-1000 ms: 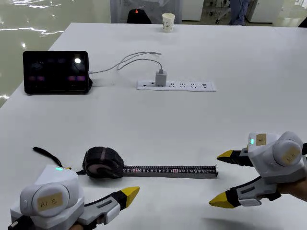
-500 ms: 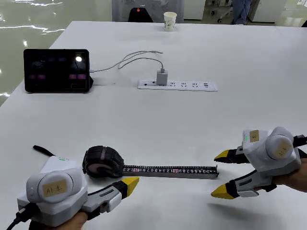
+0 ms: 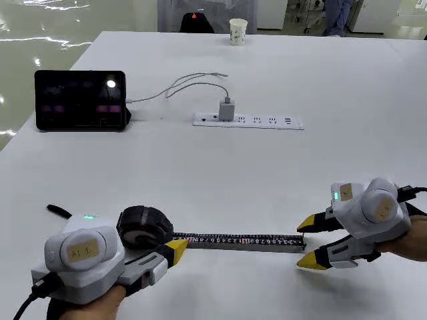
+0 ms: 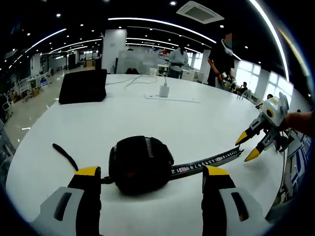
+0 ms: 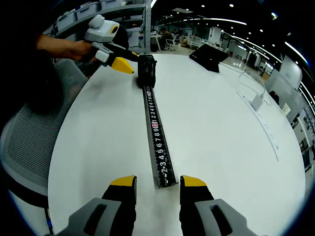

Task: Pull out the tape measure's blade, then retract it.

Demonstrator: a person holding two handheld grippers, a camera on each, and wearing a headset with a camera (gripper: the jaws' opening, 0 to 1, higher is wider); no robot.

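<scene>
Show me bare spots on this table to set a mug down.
Bare: the wide band between the power strip and the blade; the right side of the table; the stretch between the paper cup and the cable. Crowded: the near edge, with the tape measure, left gripper and right gripper.

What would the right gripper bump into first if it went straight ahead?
Probably the free end of the blade, which lies just ahead of the right gripper, in line with the gap between its open jaws.
</scene>
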